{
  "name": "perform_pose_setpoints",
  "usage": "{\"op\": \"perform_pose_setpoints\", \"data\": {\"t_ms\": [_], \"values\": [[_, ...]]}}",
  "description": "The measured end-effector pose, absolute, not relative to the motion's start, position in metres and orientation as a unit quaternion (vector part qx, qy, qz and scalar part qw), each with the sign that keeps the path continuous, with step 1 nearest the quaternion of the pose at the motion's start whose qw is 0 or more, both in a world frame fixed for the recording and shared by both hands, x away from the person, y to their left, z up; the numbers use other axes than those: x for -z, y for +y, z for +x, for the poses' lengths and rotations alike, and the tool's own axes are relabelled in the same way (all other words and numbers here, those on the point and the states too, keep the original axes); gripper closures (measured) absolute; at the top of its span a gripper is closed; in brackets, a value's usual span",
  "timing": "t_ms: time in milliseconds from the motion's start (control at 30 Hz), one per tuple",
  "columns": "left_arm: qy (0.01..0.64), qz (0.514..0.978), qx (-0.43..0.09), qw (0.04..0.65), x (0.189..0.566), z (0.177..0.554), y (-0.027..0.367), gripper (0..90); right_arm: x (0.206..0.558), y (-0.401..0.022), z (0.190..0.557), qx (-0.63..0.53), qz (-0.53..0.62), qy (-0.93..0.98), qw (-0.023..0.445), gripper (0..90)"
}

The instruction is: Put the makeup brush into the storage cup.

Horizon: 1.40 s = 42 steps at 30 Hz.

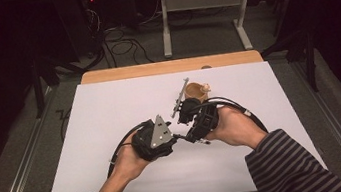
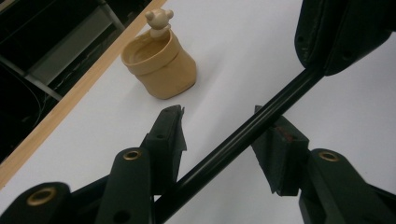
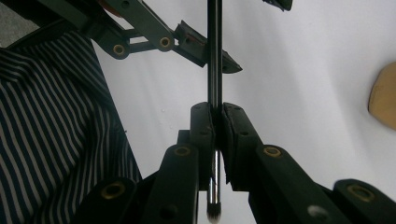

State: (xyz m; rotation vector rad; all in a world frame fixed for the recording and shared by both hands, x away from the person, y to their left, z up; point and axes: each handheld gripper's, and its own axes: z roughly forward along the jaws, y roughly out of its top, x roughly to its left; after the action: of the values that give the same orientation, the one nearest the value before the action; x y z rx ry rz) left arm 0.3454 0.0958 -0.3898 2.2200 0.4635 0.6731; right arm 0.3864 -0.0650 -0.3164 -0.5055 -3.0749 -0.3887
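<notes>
Right gripper view, right gripper (image 3: 217, 116) pinching slim black brush (image 3: 215, 51), left gripper (image 2: 219, 135) spread around it.

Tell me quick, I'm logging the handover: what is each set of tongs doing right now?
Left tongs: open around the black brush, pads not pressing it.
Right tongs: closed on the brush handle.

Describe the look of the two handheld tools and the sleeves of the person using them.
Both tools are black. The left tool bears a grey three-cornered plate on top, and a black cable loops from it. The right tool trails a black cable with a pale connector. Brass-coloured rivets mark the linkages. The sleeves have dark and grey stripes.
</notes>
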Motion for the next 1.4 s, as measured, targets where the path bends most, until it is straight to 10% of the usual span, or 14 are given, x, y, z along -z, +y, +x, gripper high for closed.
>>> {"op": "perform_pose_setpoints", "data": {"t_ms": [467, 1400], "values": [[0.174, 0.863, -0.283, 0.379, 0.388, 0.341, 0.098, 46.3, 0.320, -0.064, 0.389, 0.108, -0.168, -0.980, 0.003, 85.5], [0.157, 0.877, -0.279, 0.358, 0.390, 0.340, 0.094, 68.8, 0.309, -0.066, 0.391, 0.139, -0.174, -0.975, -0.008, 85.1]]}}
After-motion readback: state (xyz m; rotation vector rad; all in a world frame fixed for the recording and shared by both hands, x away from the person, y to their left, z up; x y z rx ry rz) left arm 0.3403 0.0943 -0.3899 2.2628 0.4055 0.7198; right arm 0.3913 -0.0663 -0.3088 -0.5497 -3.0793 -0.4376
